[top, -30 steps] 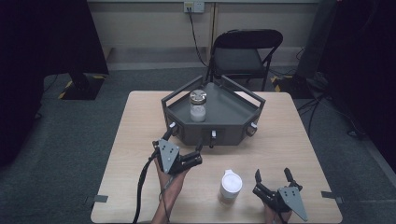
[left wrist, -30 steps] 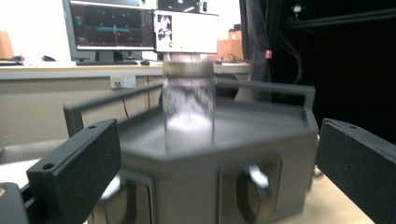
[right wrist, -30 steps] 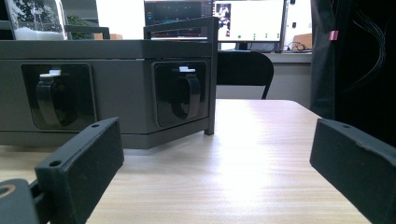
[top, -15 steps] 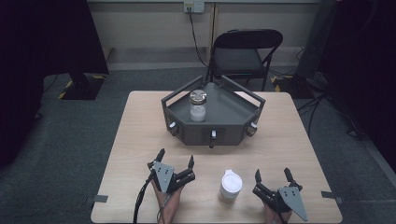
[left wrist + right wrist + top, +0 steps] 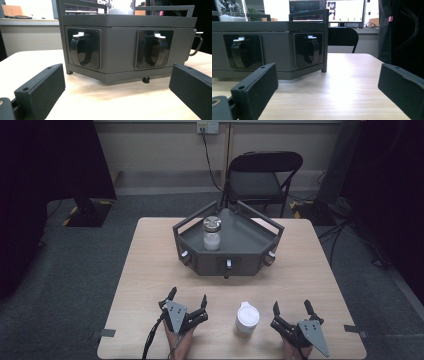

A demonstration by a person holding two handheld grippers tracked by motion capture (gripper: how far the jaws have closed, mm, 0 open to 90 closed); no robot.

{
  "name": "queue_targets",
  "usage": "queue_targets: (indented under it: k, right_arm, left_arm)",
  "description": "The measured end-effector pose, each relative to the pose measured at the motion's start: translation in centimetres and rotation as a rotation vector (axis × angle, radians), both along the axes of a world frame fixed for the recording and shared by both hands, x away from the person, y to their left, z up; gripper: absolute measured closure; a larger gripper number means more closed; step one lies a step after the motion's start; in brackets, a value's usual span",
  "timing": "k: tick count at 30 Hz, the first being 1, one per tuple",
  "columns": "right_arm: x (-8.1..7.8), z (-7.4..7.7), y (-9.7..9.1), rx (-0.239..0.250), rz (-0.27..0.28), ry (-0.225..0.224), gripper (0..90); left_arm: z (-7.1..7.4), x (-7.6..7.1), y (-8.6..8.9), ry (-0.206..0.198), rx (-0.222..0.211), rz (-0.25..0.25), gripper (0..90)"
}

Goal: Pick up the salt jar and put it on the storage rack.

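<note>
A dark grey angular stand [image 5: 245,262] with knobs on its front faces sits mid-table. On its top tray stands a glass jar [image 5: 212,233] with a metal lid and white contents. A white lidded cup [image 5: 247,319] stands near the front edge between my two grippers. My left gripper [image 5: 188,299] rests low at the front left, open and empty. My right gripper [image 5: 292,307] rests at the front right, open and empty. In the left gripper view the stand [image 5: 125,45] faces me beyond the open left gripper [image 5: 117,87]. In the right gripper view the stand [image 5: 269,47] lies ahead on the left.
A black folding chair [image 5: 260,180] stands behind the wooden table [image 5: 150,260]. A dark cabinet [image 5: 55,165] is at the far left and dark equipment with cables at the right. A cable [image 5: 150,340] trails from the left gripper off the front edge.
My left gripper has drawn back toward the front edge and turned level, its jaws now pointing at the stand. The right gripper, cup and jar have stayed put.
</note>
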State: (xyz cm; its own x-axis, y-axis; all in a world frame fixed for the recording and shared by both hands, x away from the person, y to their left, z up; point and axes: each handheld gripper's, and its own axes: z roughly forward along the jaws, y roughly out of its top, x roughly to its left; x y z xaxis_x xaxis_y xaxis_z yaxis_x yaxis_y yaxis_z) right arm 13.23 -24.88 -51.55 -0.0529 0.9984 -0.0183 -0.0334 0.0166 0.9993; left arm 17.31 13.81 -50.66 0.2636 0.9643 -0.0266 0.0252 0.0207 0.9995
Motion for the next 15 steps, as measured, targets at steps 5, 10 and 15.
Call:
queue_targets:
  k: [5, 10, 15]
  right_arm:
    - [0.00, 0.00, 0.00, 0.000, 0.000, 0.000, 1.4]
    - [0.00, 0.00, 0.02, 0.000, -0.001, 0.000, 1.4]
    - [0.00, 0.00, 0.04, 0.000, -0.002, 0.000, 1.4]
  left_arm:
    - [-0.17, 0.05, -0.22, -0.005, 0.008, 0.009, 0.0]
    - [-0.50, 0.03, -0.42, -0.006, 0.014, 0.015, 0.0]
    - [-0.74, -0.12, -0.39, -0.017, 0.003, 0.014, 0.0]
